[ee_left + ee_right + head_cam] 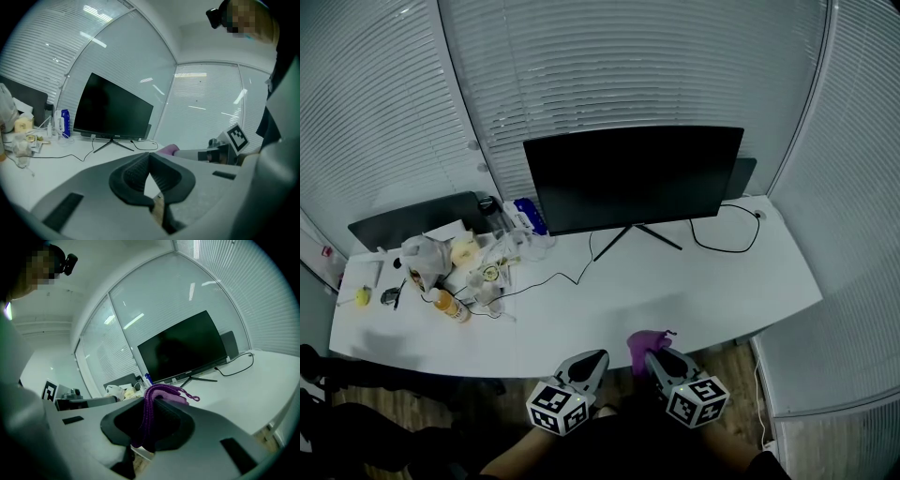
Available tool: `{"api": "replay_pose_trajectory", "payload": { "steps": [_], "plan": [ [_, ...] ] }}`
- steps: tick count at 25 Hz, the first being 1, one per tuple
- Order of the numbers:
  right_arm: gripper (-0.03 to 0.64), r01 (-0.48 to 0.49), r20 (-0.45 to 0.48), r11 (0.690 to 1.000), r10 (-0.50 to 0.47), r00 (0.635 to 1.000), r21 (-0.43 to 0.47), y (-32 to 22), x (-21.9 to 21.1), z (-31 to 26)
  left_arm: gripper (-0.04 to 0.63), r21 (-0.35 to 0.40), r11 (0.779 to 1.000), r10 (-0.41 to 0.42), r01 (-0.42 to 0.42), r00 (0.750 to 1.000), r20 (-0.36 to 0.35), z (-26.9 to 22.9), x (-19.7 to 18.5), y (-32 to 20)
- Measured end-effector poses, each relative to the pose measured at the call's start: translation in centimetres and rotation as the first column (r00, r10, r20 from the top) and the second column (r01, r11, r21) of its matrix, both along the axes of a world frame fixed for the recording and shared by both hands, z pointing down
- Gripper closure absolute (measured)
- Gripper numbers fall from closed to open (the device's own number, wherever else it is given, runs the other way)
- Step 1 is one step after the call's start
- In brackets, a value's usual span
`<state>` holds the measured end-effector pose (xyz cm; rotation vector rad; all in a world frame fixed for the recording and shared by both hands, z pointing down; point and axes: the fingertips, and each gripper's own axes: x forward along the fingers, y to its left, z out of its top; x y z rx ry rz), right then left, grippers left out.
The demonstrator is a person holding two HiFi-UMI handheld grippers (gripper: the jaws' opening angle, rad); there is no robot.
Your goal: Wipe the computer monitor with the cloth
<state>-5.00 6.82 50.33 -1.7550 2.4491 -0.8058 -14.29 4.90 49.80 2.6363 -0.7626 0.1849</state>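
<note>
A white counter (694, 291) runs beneath closed window blinds (628, 66). The dark computer monitor (633, 178) stands upright on a splayed stand at the middle of the counter's back edge, its screen blank. A black cable (727, 239) loops across the surface near the back right corner. The counter's left end is crowded with clutter, including a plastic bag (427, 255) and a bottle of orange liquid (450, 305). At the near edge a person holds two tools side by side, both aimed towards the screen. The left tool (149, 161) has its jaws brought together at the tips with nothing between them. The right tool (152, 401) is clamped on the purple cloth (164, 392), which bunches out past the jaw tips above the near edge, well apart from the monitor.
</note>
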Motion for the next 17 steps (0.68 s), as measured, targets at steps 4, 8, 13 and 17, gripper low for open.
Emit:
{"api": "replay_pose_trajectory", "payload": {
  "steps": [4,8,13,17],
  "plan": [
    [0.543,-0.002,0.002,1.0,0.002,1.0,0.004,0.25,0.18,-0.09,0.591,0.012,1.0,0.006,-0.006,1.0,0.003,-0.26,0.26,0.37],
    [0.543,-0.007,0.005,1.0,0.007,1.0,0.003,0.26,0.35,0.13,0.591,0.016,1.0,0.011,-0.011,1.0,0.004,-0.2,0.43,0.37],
    [0.543,-0.006,0.004,1.0,0.006,1.0,0.0,0.1,0.24,0.21,0.591,0.013,1.0,0.015,-0.015,1.0,0.004,-0.11,0.41,0.28],
    [0.543,-0.008,0.008,1.0,0.008,1.0,-0.006,-0.08,0.28,0.39,0.591,0.014,1.0,0.017,-0.017,1.0,0.003,-0.08,0.46,0.12]
  ]
}}
